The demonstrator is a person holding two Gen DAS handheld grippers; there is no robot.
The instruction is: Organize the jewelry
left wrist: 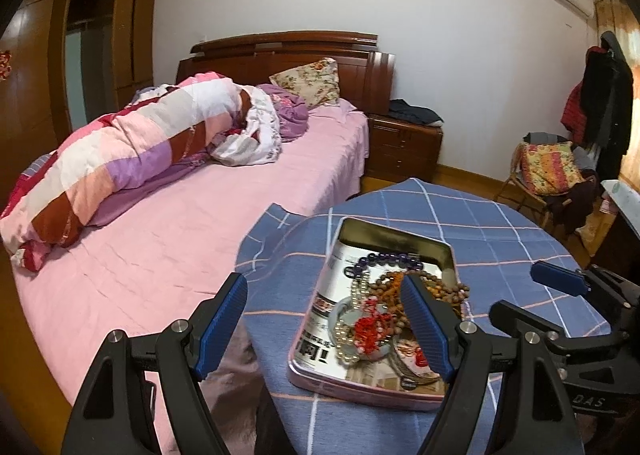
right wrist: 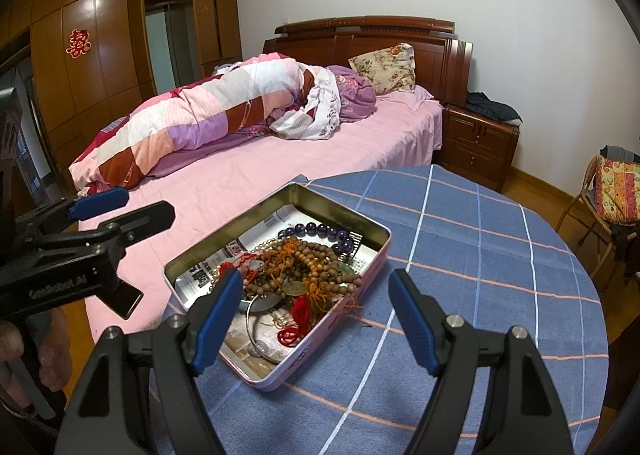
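**Several tangled strands in one tin, both grippers empty**

Several pieces of jewelry lie heaped in an open metal tin lined with newspaper, which sits on the near-left part of a round table under a blue checked tablecloth, just beside the pink bed. At the far end of the tin lies a dark purple bead bracelet; a long wooden bead strand with orange cord is piled in the middle; a pearl strand and red knotted cords lie nearer, with what may be a thin metal bangle, though it is hard to tell under the pile.

Left gripper and right gripper both hover at the near end of the tin, jaws spread wide and holding nothing.

I expect the strands to be light, limp and easily snagged on one another, and the round beads slippery. The purple bracelet lies apart and looks easiest: pinch across a single bead row and lift slowly. The tin itself is stiff and probably slides on the cloth.
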